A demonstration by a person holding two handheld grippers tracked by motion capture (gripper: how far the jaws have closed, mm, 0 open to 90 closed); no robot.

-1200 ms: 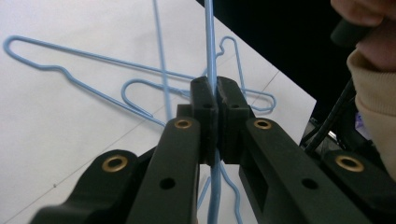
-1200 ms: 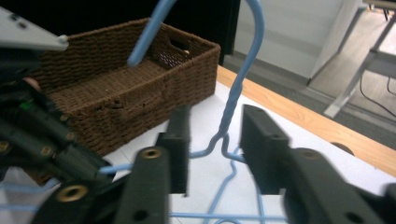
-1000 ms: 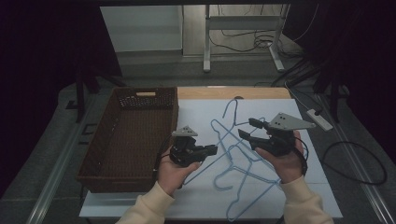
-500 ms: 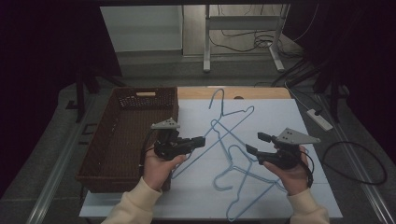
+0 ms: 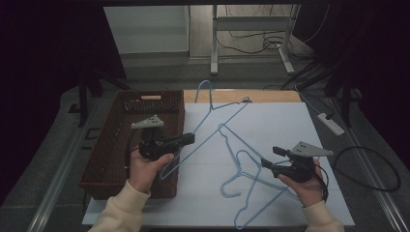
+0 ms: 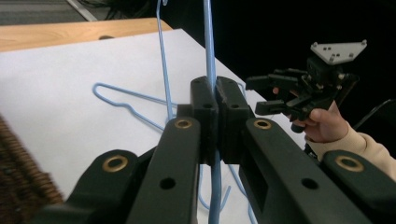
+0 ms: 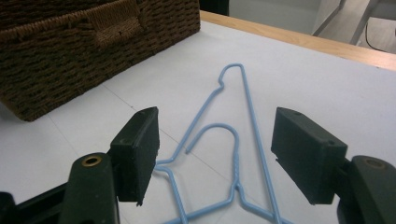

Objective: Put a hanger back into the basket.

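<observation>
My left gripper clamps one light-blue wire hanger. My right gripper's jaws, just widening, stand empty over two more light-blue wire hangers lying on the table.

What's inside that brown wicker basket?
The basket looks empty where its dark floor shows. The left claw, shut on a blue hanger, and its hand hide the near right corner.

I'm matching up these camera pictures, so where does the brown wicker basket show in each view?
High view: the wicker basket sits left of centre on the table.
Left gripper view: blurred brown weave at the lower left edge.
Right gripper view: across the top left.
Shared landmark: the white sheet beside the basket.
</observation>
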